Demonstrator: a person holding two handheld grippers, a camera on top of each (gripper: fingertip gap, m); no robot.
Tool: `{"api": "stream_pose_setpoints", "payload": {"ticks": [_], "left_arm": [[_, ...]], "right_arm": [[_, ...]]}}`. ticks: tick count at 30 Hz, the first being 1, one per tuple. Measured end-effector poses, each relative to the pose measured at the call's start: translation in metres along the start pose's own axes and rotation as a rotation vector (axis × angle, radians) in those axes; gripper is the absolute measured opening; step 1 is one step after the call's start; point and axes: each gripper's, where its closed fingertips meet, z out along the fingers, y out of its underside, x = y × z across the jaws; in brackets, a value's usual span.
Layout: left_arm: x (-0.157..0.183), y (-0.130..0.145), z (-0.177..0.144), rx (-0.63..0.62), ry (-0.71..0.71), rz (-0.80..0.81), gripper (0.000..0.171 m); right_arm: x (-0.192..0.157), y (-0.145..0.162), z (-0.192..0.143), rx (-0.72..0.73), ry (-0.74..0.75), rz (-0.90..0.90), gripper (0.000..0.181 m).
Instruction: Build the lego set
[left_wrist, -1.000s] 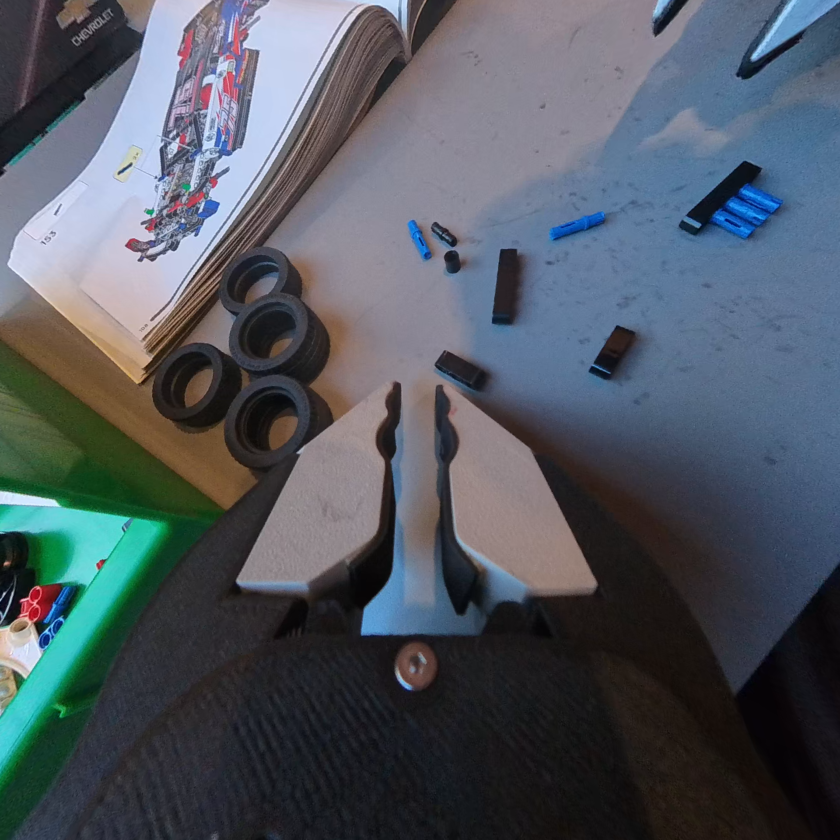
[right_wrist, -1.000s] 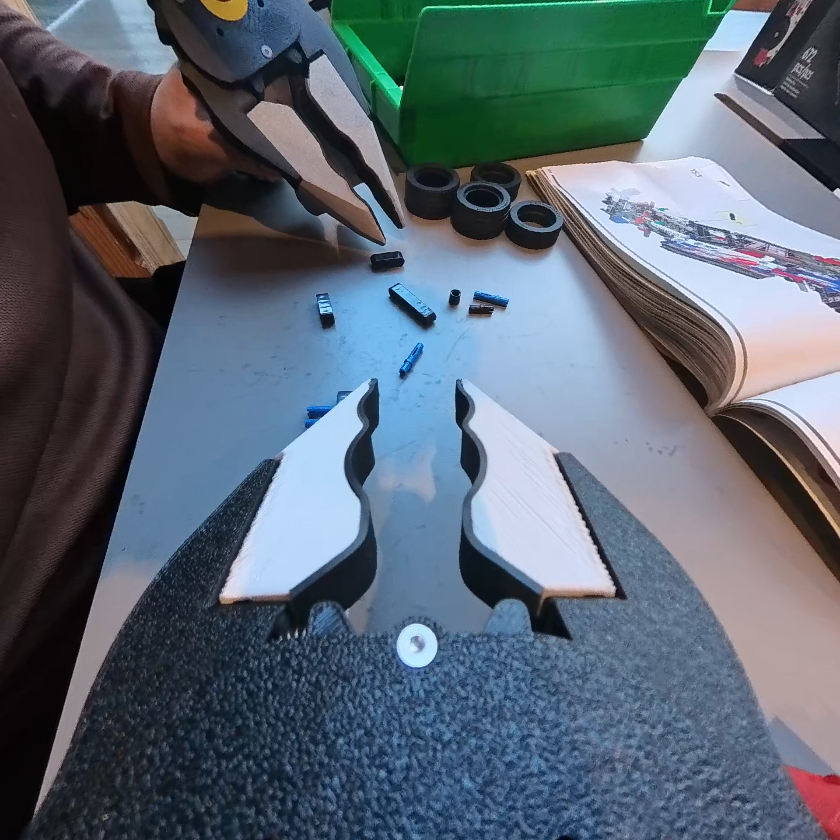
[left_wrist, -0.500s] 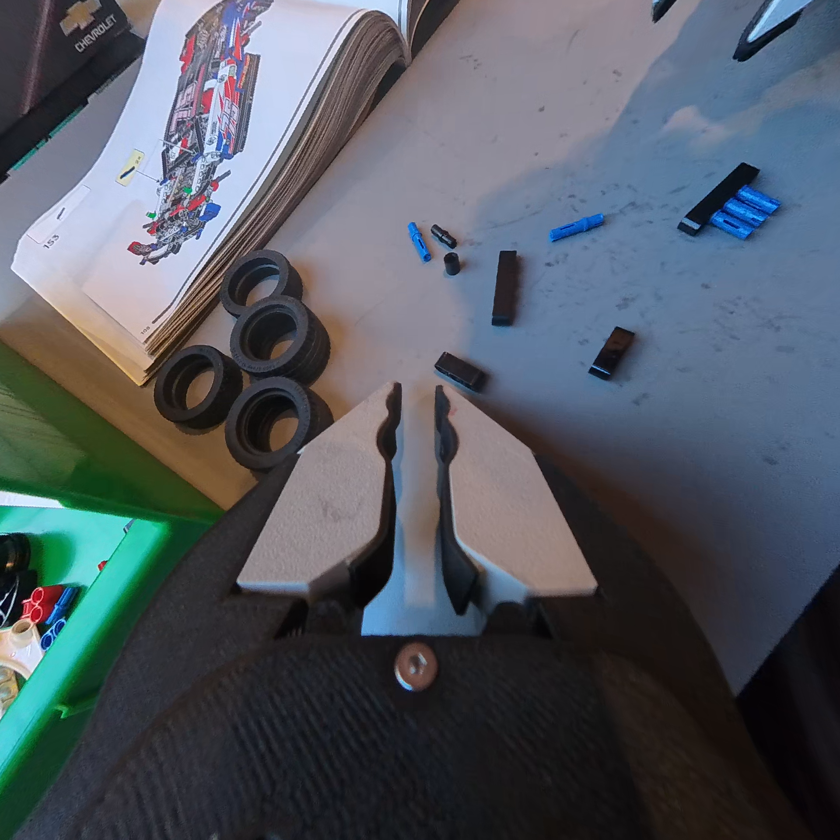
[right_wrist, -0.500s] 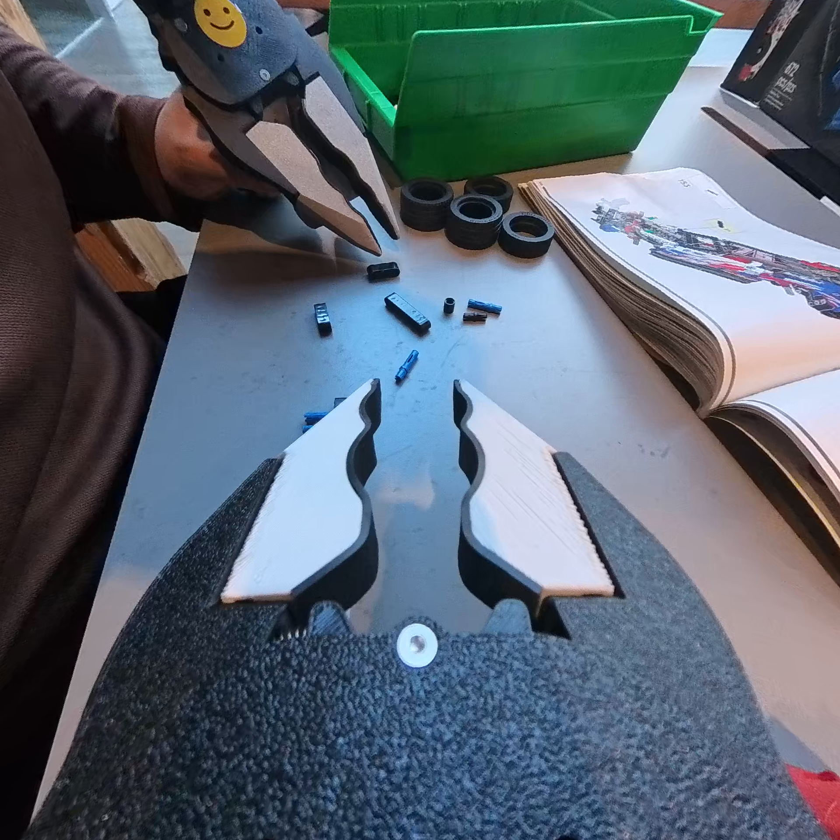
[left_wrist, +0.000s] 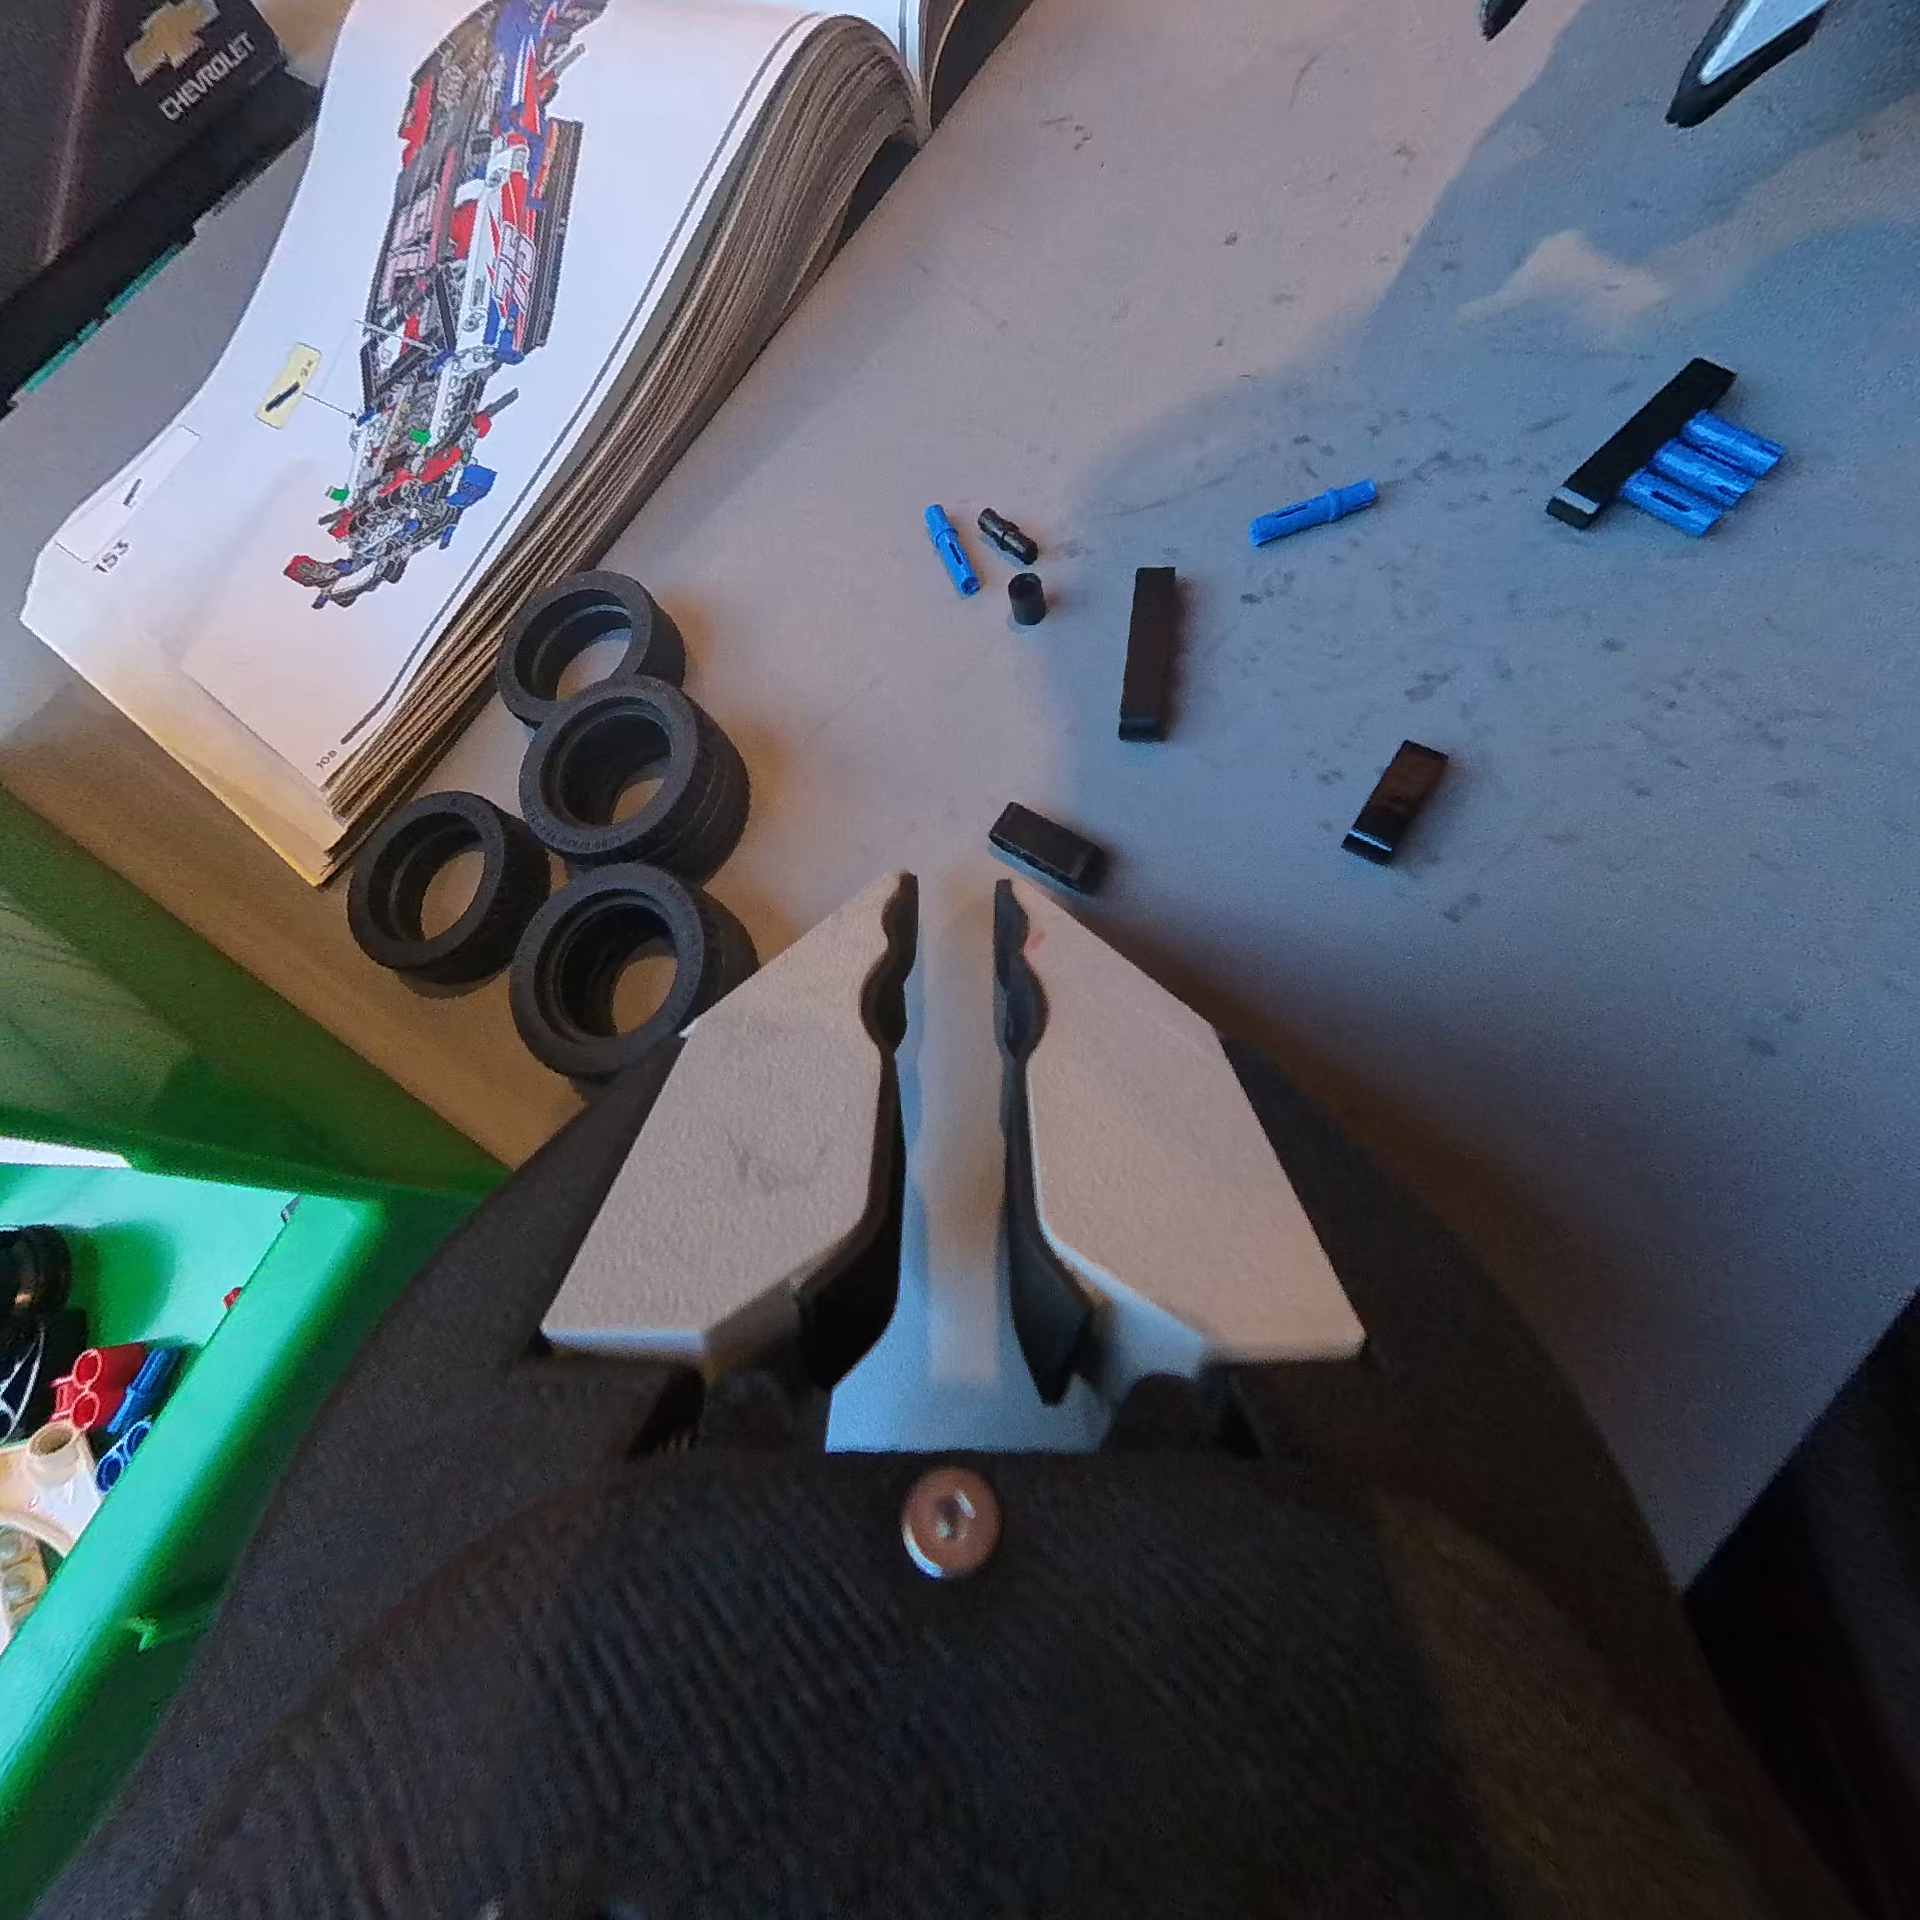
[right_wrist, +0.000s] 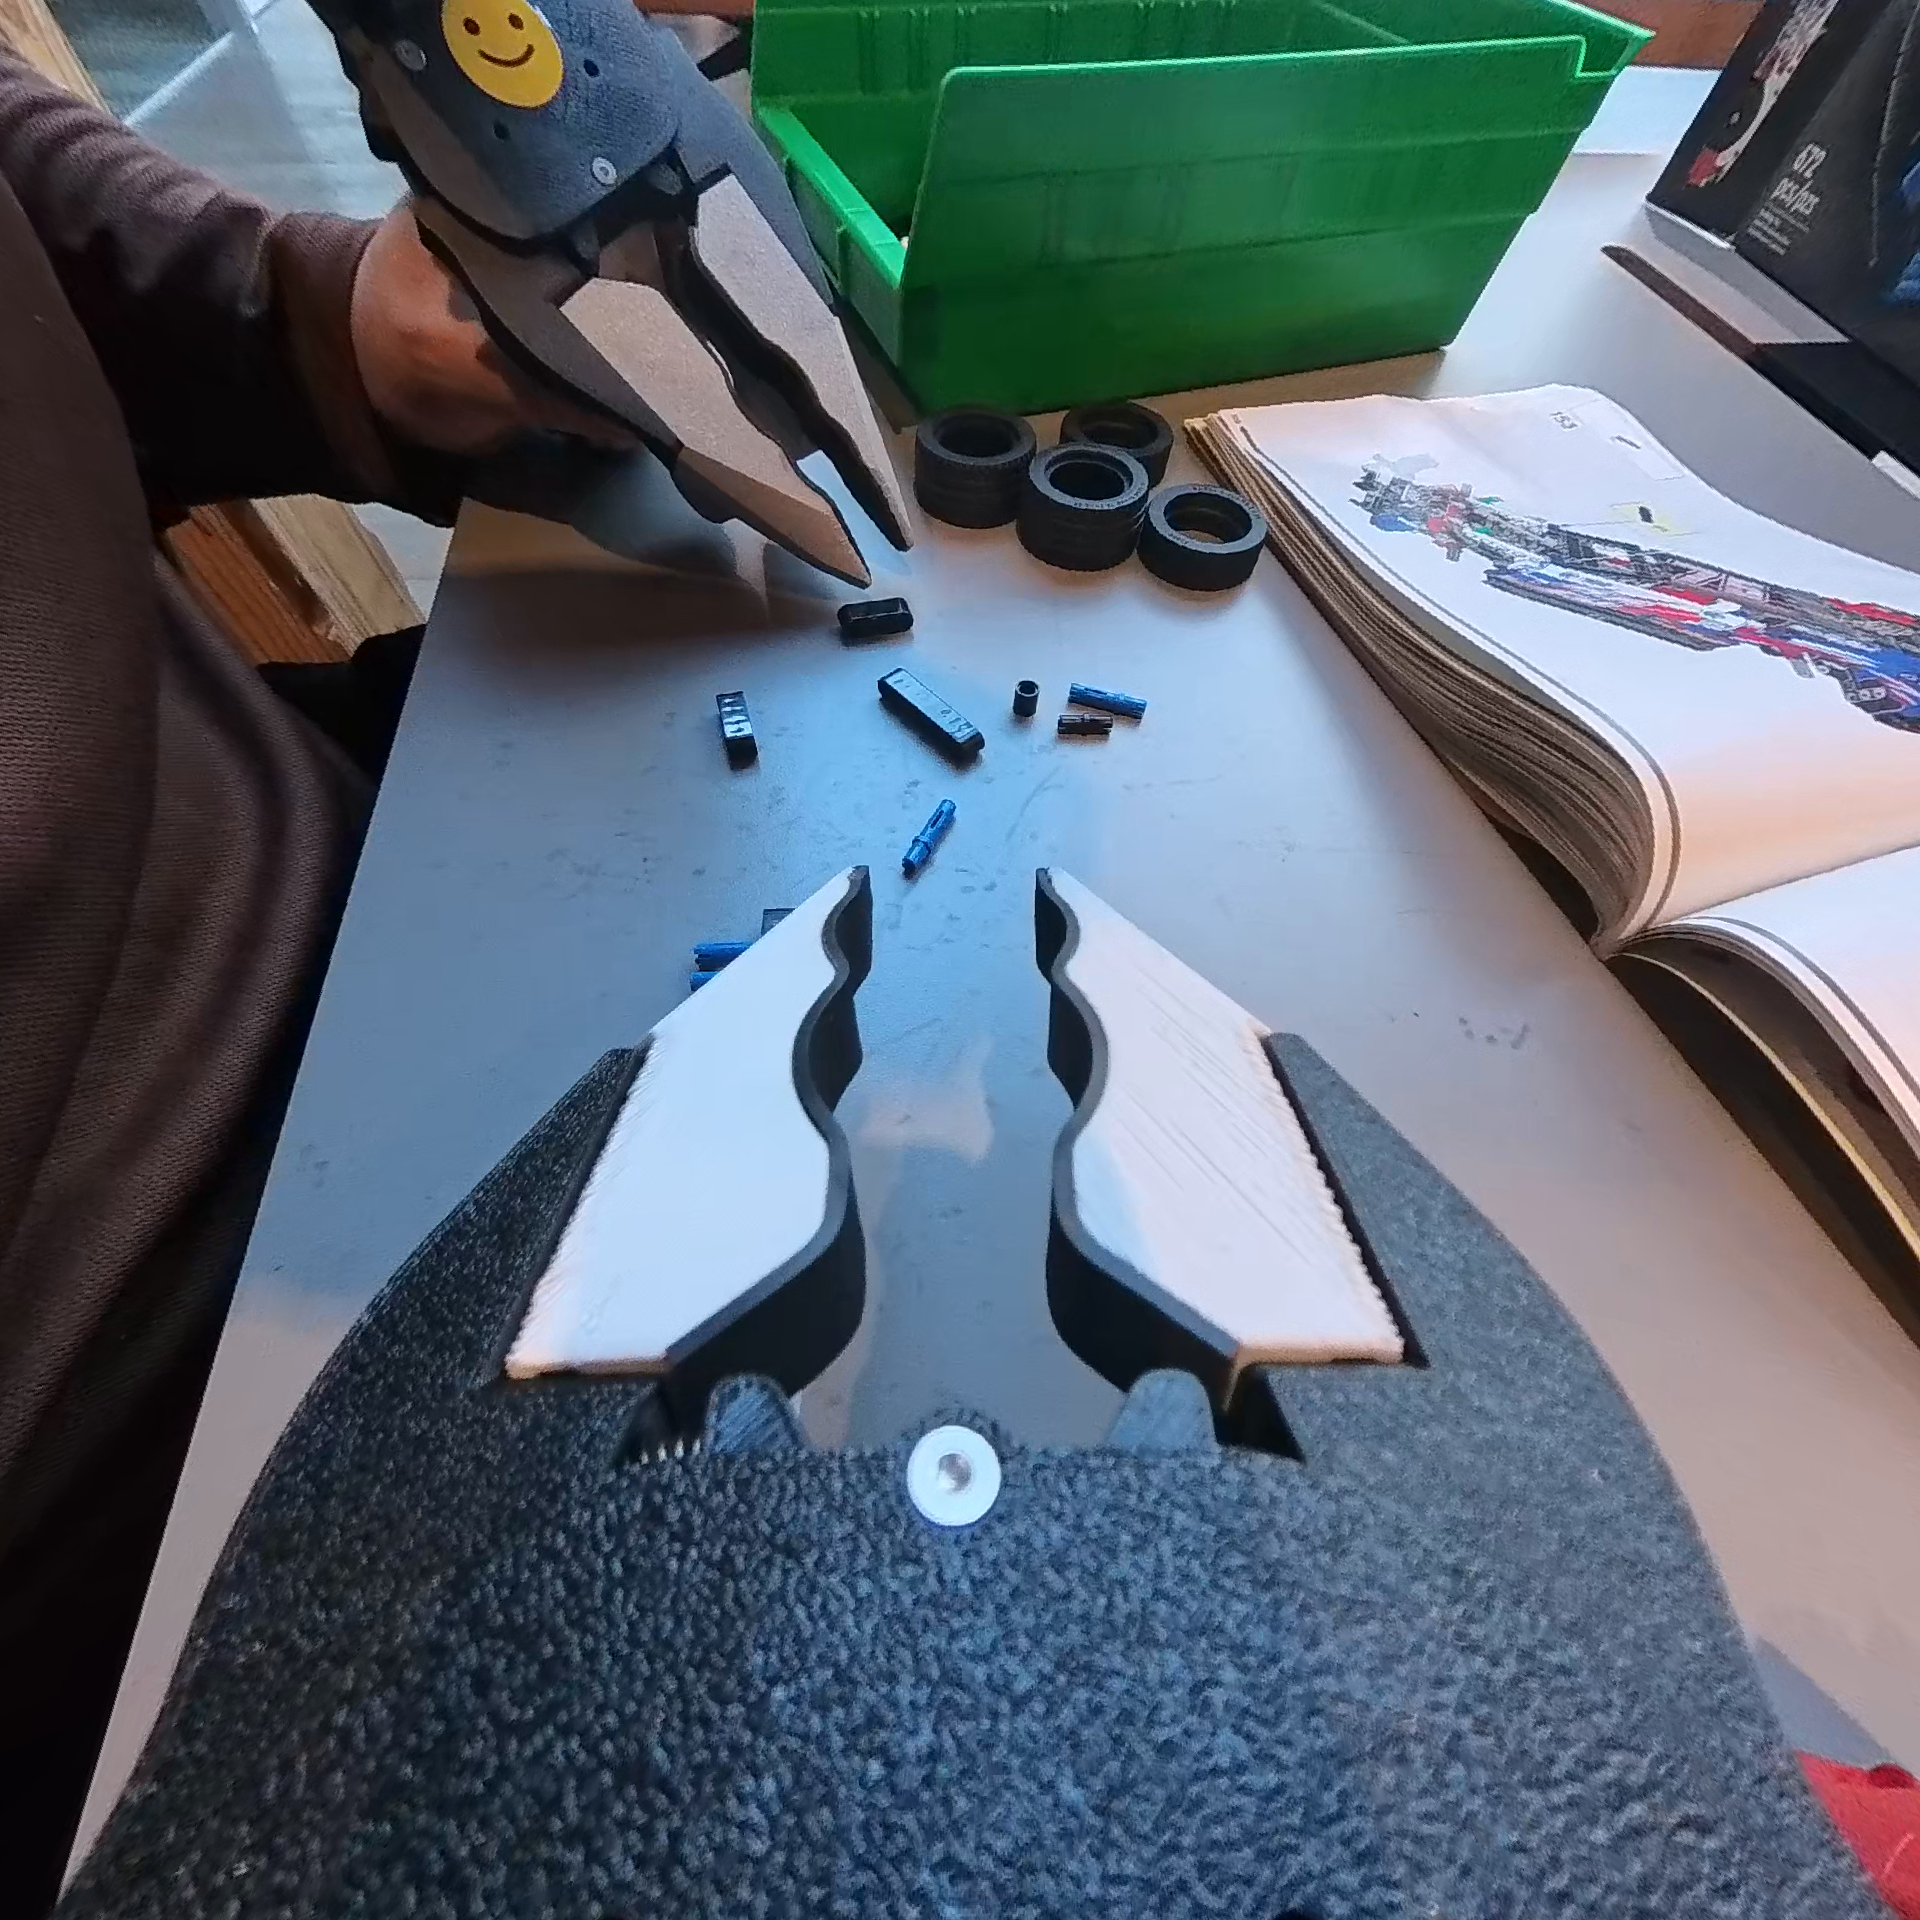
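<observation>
Nearest in the right wrist view, at lower centre: right gripper (right_wrist: 951, 881), jaws spread wide and empty, poised above the grey table (right_wrist: 1299, 935) with a clear lane ahead, judged a standby pose for receiving or picking a part. Just beyond its tips: single blue pin (right_wrist: 928, 836); at the left fingertip, partly hidden, a black beam with blue pins (right_wrist: 717, 951), apparently a sub-assembly parked apart from the loose stock. Mid-frame: small black piece (right_wrist: 737, 725), long black beam (right_wrist: 930, 719), black bush (right_wrist: 1027, 697), short black pin (right_wrist: 1085, 724) and second blue pin (right_wrist: 1107, 702), spread out singly, none touching, presumably so that each can be pinched without disturbing a neighbour. Farther, upper left: left gripper (right_wrist: 883, 561), held in a hand (right_wrist: 436, 343), jaws parted only narrowly with nothing between them, tips angled down just beside the short black beam (right_wrist: 876, 615); judged the part in hand for the next pick, narrow gap matched to its width. Same relation in the left wrist view: short black beam just right of and beyond the fingertips at frame centre, not yet between them. Upper centre: four tyres (right_wrist: 1086, 499) clustered and touching, set aside near the green bin (right_wrist: 1195, 291) of spare parts. Right edge: open instruction booklet (right_wrist: 1558, 582), page facing the work for reference. No assembled model visible; build judged at a small sub-step.
</observation>
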Motion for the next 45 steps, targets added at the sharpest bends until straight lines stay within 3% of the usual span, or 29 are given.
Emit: {"api": "stream_pose_setpoints", "payload": {"ticks": [36,42,45], "left_arm": [[0.005,-0.004,-0.002,0.029,0.026,0.012,0.017],[0.031,-0.031,0.002,0.101,0.148,0.056,0.012],[0.058,-0.045,0.013,0.052,0.280,0.164,0.009]], "right_arm": [[0.007,0.002,0.002,-0.021,0.066,-0.067,0.031],[0.008,0.004,0.003,-0.038,0.091,-0.095,0.031],[0.009,0.003,0.001,-0.024,0.111,-0.106,0.031]]}}
